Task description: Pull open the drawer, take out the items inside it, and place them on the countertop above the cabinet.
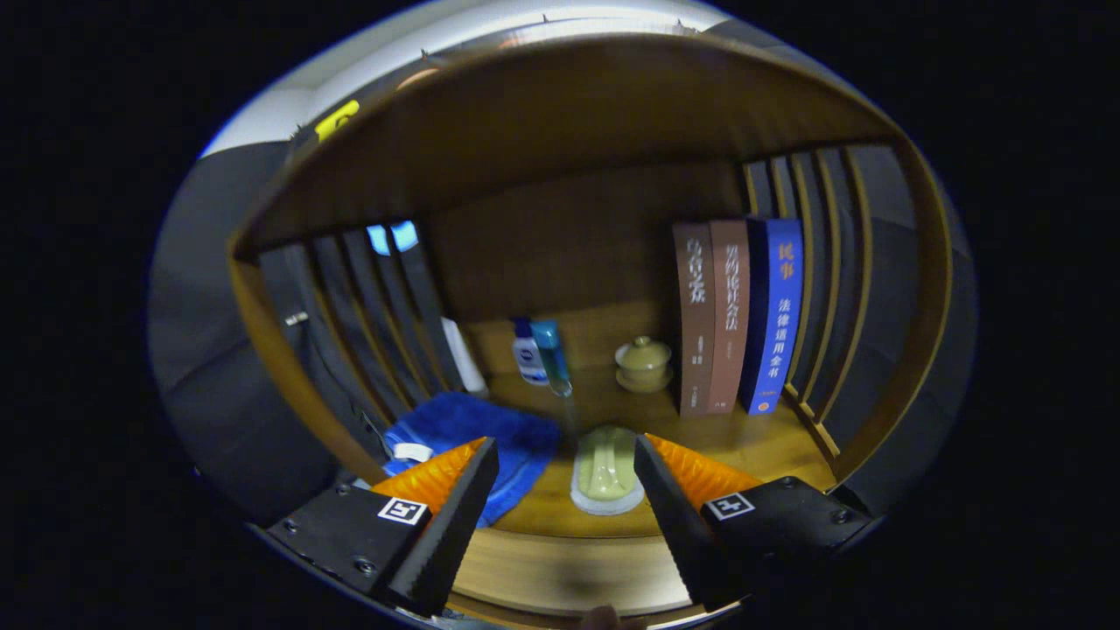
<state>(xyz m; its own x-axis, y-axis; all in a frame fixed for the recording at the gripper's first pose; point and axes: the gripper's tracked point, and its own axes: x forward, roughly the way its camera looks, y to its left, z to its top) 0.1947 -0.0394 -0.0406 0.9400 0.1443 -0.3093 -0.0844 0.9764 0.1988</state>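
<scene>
The tool [564, 490] is wide open and holds nothing. Between its tips, low in the middle of the frame, a small pale green glazed dish [606, 477] sits on the wooden desk [752, 446]. It looks hard, smooth and easy to break, so I think a soft pinch on its rim is best. A blue fluffy cloth [472, 429] lies at lower left; it looks soft and light. Further back stand a little lidded cup [643, 363], two small bottles [541, 350] and three upright books [735, 315]. I cannot tell where the drawer is.
</scene>
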